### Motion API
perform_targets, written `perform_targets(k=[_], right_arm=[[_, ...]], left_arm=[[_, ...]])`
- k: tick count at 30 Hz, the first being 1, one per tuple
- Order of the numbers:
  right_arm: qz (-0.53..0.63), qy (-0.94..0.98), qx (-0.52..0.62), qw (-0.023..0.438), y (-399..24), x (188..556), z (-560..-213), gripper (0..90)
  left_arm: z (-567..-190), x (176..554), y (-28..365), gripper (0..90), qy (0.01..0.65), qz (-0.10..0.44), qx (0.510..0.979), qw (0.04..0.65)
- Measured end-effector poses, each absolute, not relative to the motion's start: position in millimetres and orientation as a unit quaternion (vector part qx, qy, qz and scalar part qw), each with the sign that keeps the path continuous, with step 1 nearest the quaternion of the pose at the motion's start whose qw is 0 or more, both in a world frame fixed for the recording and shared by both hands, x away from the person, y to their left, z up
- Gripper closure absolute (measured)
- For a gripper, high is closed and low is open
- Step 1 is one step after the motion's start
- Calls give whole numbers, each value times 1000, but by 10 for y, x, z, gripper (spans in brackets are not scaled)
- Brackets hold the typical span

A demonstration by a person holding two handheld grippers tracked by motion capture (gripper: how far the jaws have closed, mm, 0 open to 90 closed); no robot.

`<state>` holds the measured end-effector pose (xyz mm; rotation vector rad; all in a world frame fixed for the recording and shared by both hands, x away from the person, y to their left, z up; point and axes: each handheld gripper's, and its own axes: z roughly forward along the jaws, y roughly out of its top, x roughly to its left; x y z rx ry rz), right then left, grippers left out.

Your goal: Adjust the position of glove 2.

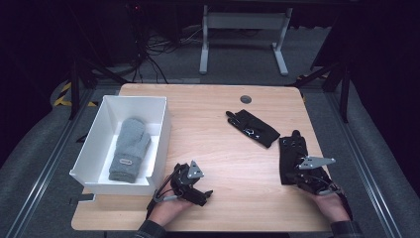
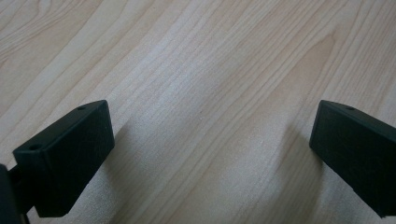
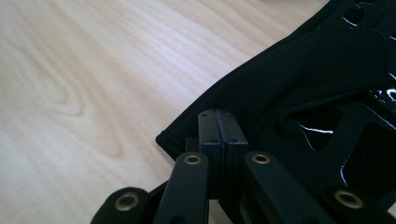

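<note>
On the tabletop [image 1: 213,124] we see a white box [image 1: 99,124] holding a grey mitten [image 1: 129,148]. The right gripper [image 3: 218,133] has its fingers clenched on a black glove [image 1: 289,158] (near edge); the left gripper [image 2: 212,154] rests released.

A wooden table [image 1: 208,134] is seen under both claws. A white box [image 1: 91,141] is set just beside the left claw [image 1: 205,196], on its outer side, at the table's edge. A grey mitten [image 1: 130,148] is laid flat in the box, cuff towards the near wall. A black glove [image 1: 252,128] is spread on the wood beyond the right claw [image 1: 296,174], near it and towards the table's middle. A dark round grommet [image 1: 245,99] is set farther off, past that glove. Well beyond both claws, on the floor, cables [image 1: 153,49] are strewn beside a pale desk frame [image 1: 242,22], and striped tape [image 1: 62,96] is stuck past the box.
</note>
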<state>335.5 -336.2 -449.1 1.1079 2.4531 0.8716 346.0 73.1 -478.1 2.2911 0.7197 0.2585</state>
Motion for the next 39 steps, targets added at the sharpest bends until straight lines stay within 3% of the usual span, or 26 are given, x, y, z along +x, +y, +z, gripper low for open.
perform_targets(k=[12,23,28,39], right_arm=[[316,873,348,130,-3256,3027,-4482,900],[331,849,375,169,-3363,3463,-4355,900],[311,855,382,159,-3376,3647,-4466,900],[326,863,361,135,-3193,3561,-4489,900]], left_arm=[[-4781,3459,730,2,279,100,887,355],[-4780,3461,731,2,278,100,887,355],[-4781,3463,732,4,278,100,887,355],[-4781,3462,731,4,279,99,887,355]])
